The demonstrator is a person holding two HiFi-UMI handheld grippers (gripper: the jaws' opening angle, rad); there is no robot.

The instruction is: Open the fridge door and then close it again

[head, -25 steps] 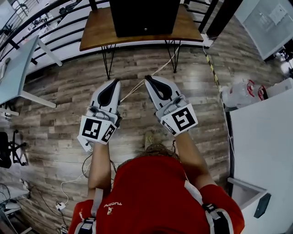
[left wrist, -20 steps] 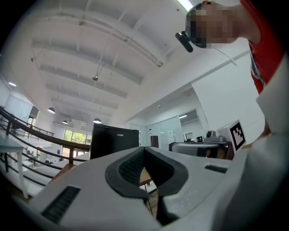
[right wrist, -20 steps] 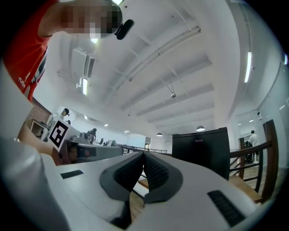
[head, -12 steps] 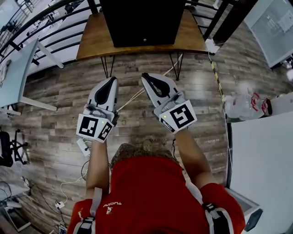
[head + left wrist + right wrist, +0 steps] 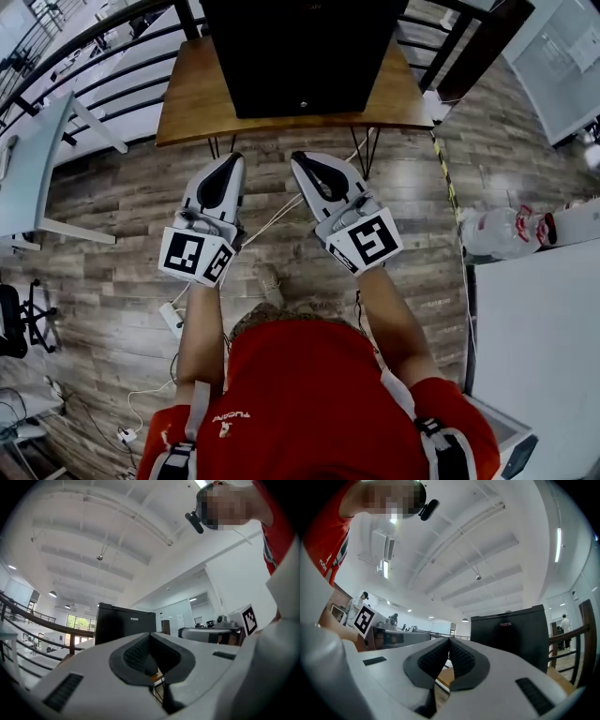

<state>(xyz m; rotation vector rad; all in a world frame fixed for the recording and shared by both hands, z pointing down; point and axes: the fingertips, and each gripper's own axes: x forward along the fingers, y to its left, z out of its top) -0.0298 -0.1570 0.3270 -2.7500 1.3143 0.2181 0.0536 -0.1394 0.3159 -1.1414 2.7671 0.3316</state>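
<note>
Jaws on the left gripper (image 5: 233, 159) are pressed together with nothing between them, the dark pads meeting along one seam in the left gripper view. Straight ahead of those jaws, and a little to their left, stands the fridge (image 5: 124, 627). It is a black upright box whose front face is turned toward the person. It sits on a wooden worktop (image 5: 187, 94) with thin metal legs, well apart from the tips, with bare plank floor (image 5: 122, 206) between.

Jaws on the right gripper (image 5: 299, 157) are likewise closed tight and empty. From them the fridge lies ahead and off to their right, since this gripper angles inward toward its partner. In the head view, the right tips sit roughly under the middle of the front face, and the left tips nearer its left edge.

Neither hand looks clearly nearer, as both tips reach about level with each other short of the worktop's front edge. The door looks shut, and my guess is that the approach is the step in hand. No handle or hinge side can be made out (only a small pale dot low on the front), so which edge the jaws should go for cannot be told.
</note>
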